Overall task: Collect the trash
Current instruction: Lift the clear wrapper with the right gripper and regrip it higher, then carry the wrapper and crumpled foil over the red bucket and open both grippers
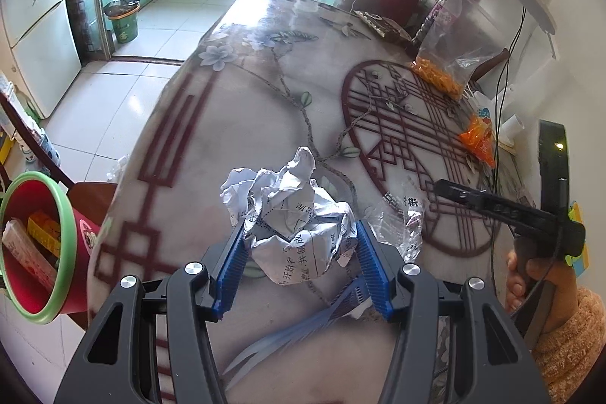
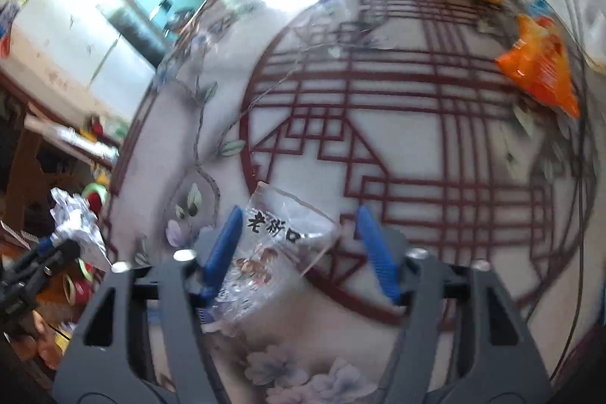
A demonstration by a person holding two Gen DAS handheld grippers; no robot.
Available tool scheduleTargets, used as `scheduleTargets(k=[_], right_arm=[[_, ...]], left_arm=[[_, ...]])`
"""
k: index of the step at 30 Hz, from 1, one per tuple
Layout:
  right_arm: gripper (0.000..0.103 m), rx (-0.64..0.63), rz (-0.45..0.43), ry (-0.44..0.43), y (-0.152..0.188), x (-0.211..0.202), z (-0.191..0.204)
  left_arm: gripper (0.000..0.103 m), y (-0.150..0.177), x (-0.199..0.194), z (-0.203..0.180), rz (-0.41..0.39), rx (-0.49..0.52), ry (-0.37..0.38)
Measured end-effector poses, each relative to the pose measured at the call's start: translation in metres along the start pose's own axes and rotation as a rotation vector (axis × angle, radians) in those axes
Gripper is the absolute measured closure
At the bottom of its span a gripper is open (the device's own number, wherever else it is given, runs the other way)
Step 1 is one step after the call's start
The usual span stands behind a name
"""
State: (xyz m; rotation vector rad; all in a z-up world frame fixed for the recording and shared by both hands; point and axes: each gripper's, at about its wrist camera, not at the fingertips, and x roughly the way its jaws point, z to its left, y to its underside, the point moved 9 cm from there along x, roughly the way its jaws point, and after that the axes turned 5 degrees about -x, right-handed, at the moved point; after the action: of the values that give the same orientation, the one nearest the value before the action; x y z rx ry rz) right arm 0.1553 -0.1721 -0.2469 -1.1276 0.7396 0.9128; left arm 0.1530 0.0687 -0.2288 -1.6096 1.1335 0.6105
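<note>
- Two grippers are at work over the patterned table [image 1: 242, 108], your landmark here.
- Your left gripper [image 1: 299, 248] has its blue fingers [image 1: 231, 260] pressed against both sides of a crumpled paper ball [image 1: 291, 214], pinching it above the table's near end.
- Your right gripper [image 2: 299, 245] is spread wide; a clear plastic wrapper [image 2: 272, 252] with printed characters lies between its fingers, against the left one and apart from the right, so it is not gripped.
- That wrapper rests on the table at the edge of the red lattice circle [image 2: 397, 124].
- A red bin with a green rim [image 1: 38, 252] stands off the table's left side, with packaging already inside.
- An orange snack packet [image 2: 538, 67] and a clear bag of orange pieces [image 1: 450, 40] lie along the table's far right edge.
</note>
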Motion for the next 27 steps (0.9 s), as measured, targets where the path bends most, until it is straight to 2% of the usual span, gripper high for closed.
scheduleTargets(k=[3, 9, 10, 11, 12, 16, 17, 27], right_arm=[[0.033, 0.074, 0.01, -0.024, 0.01, 0.0, 0.005], [0.033, 0.052, 0.086, 0.008, 0.032, 0.033, 0.04], [0.035, 0.04, 0.105, 0.025, 0.035, 0.04, 0.043], [0.05, 0.034, 0.117, 0.038, 0.038, 0.045, 0.045], [0.056, 0.032, 0.125, 0.051, 0.041, 0.049, 0.047], [0.076, 0.049, 0.09, 0.031, 0.038, 0.044, 0.06], [0.085, 0.04, 0.076, 0.025, 0.035, 0.041, 0.066], [0.085, -0.089, -0.002, -0.035, 0.018, 0.016, 0.143]], left_arm=[[0.05, 0.004, -0.005, 0.011, 0.002, -0.016, 0.004], [0.05, 0.007, -0.016, 0.031, -0.004, -0.028, 0.004], [0.05, 0.007, -0.018, 0.035, -0.007, -0.029, 0.004], [0.05, 0.006, -0.023, 0.041, -0.013, -0.032, 0.001], [0.05, 0.006, -0.026, 0.045, -0.019, -0.034, -0.002], [0.05, 0.007, -0.04, 0.072, -0.038, -0.06, -0.025], [0.05, 0.007, -0.042, 0.081, -0.039, -0.073, -0.032], [0.05, 0.014, -0.053, 0.132, -0.04, -0.129, -0.046]])
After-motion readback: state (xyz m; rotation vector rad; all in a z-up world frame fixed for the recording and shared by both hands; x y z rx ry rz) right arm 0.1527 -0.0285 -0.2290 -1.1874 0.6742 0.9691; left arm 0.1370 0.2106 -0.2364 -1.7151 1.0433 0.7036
